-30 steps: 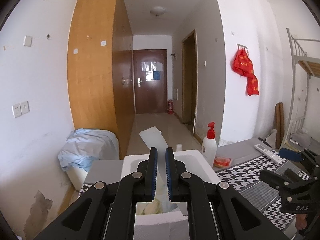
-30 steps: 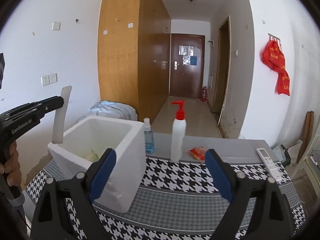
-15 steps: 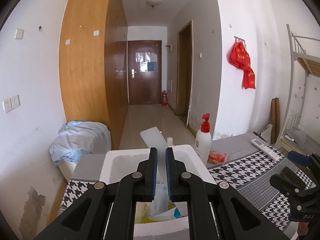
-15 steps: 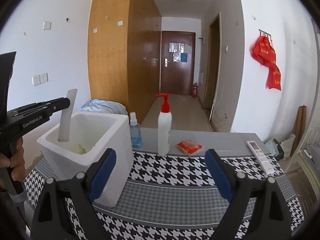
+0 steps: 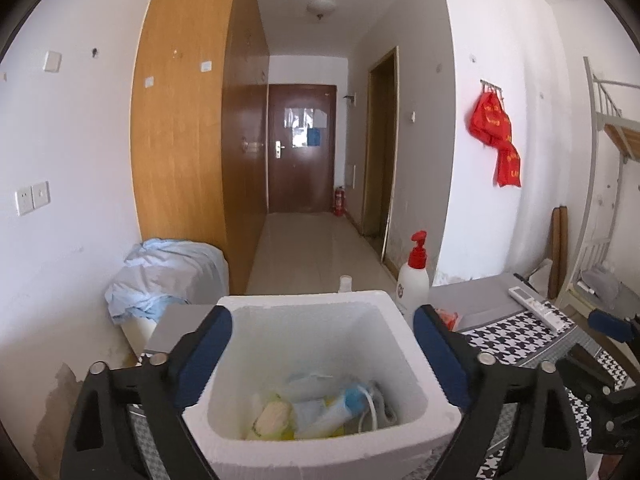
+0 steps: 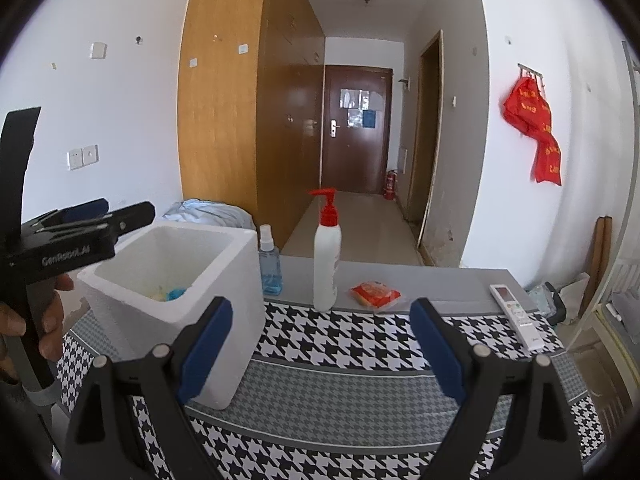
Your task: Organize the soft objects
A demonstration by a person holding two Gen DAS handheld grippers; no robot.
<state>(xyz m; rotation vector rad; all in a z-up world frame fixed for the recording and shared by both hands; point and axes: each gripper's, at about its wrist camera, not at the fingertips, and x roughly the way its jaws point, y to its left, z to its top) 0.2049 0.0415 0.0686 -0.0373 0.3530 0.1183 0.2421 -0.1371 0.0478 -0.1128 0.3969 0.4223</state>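
— How far along?
— Several soft packets (image 5: pixel 316 412) already lie in the foam box (image 5: pixel 320 304) at the tabletop's left edge; the left gripper (image 5: pixel 322 344) hangs spread and empty above it.
— What's left?
— Likely the orange packet (image 6: pixel 375 293) near the back edge — the right gripper (image 6: pixel 322 336) is spread, holding nothing.

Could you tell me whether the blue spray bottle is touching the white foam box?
Cannot tell. In the right wrist view the blue spray bottle stands just behind the white foam box, whose corner overlaps its left edge, so neither a gap nor contact shows.
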